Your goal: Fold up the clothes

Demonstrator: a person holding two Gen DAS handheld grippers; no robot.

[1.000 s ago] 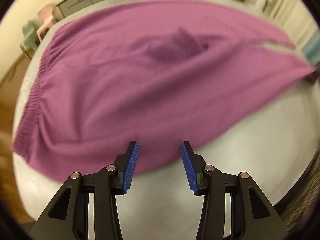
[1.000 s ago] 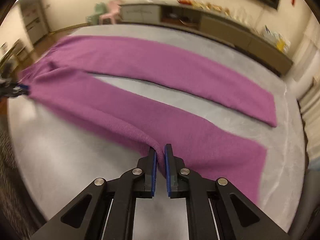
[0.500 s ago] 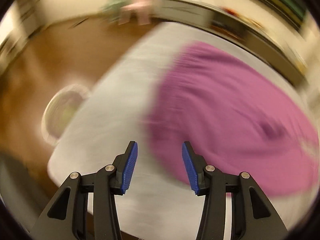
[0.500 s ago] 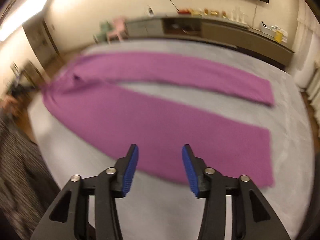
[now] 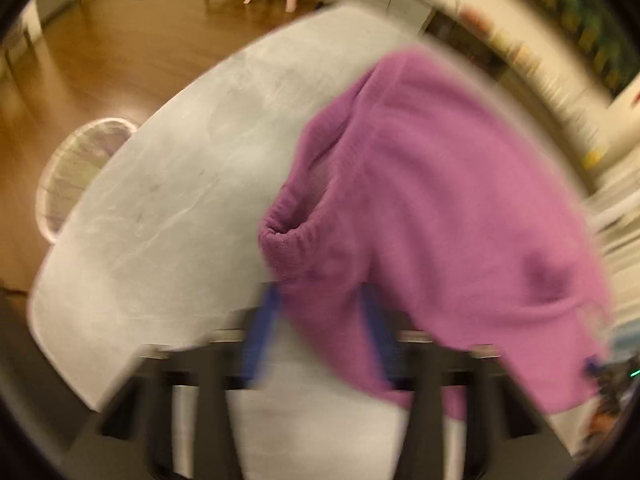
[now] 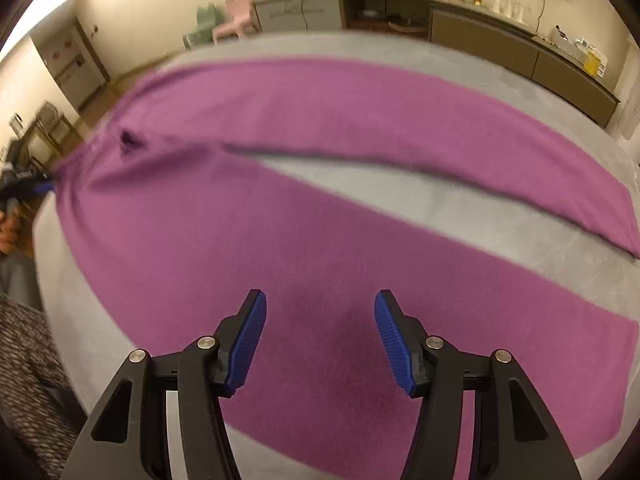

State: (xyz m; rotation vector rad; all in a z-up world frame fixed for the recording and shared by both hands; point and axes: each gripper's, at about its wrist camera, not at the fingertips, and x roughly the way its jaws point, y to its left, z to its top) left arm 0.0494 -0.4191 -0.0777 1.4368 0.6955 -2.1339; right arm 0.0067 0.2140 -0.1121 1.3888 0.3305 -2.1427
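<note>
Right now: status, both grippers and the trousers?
Left gripper closing on trousers' waistband. Right gripper opening, empty, over a leg. Nothing in the way.

Grey table [image 6: 460, 200]; purple trousers [image 6: 320, 248] spread flat on it, legs apart

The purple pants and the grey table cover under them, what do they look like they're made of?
Purple pants: likely fleece or soft knit; matte, fuzzy nap, with a gathered elastic-looking waistband. Grey table cover: probably a short-pile fabric or felt; matte with faint brushed streaks, though blur leaves it uncertain.
</note>
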